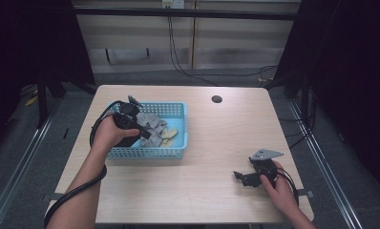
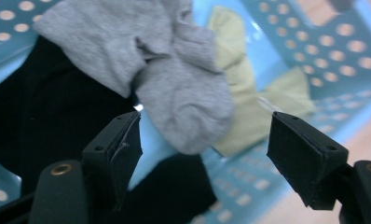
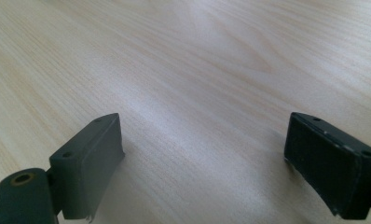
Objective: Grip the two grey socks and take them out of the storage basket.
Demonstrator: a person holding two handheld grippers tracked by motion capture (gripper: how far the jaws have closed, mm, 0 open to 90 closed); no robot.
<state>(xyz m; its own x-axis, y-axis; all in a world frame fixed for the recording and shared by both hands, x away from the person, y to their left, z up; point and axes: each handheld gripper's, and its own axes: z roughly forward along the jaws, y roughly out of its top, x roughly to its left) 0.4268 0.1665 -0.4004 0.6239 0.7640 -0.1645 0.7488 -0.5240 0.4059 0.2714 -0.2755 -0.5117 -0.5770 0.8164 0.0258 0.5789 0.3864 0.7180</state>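
A: From the high view, we see the light wooden table (image 1: pixel 212 157) with a blue perforated basket (image 1: pixel 176 152) on its left half. Our left gripper (image 1: pixel 141 132) is held over the basket, its tip just at the pile of clothes inside.

B: What do we make out in that pile?

A: A grey sock (image 1: pixel 152 125) on top, with something pale yellow (image 1: pixel 170 134) beside it toward the basket's right wall. Our right gripper (image 1: pixel 239 176) rests low over the bare table near the front right corner, well apart from the basket, with the hand (image 1: pixel 279 188) behind it.

B: And in the left gripper view?

A: There we look along the left gripper (image 2: pixel 204 140), and its jaws stand wide apart with nothing pressed between the pads. The grey sock (image 2: pixel 183 100) lies just beyond them, its rounded end in the gap. A black garment (image 2: pixel 44 121) lies under it at the left, the pale yellow cloth (image 2: pixel 242 116) behind it at the right, all inside the blue basket (image 2: pixel 333 51).

B: Whether the pads touch the sock?

A: We cannot tell; they look just short of it.

B: The right gripper view?

A: The right gripper (image 3: pixel 204 154) has its jaws spread apart too, holding nothing, over plain wood of the table (image 3: pixel 197 70).
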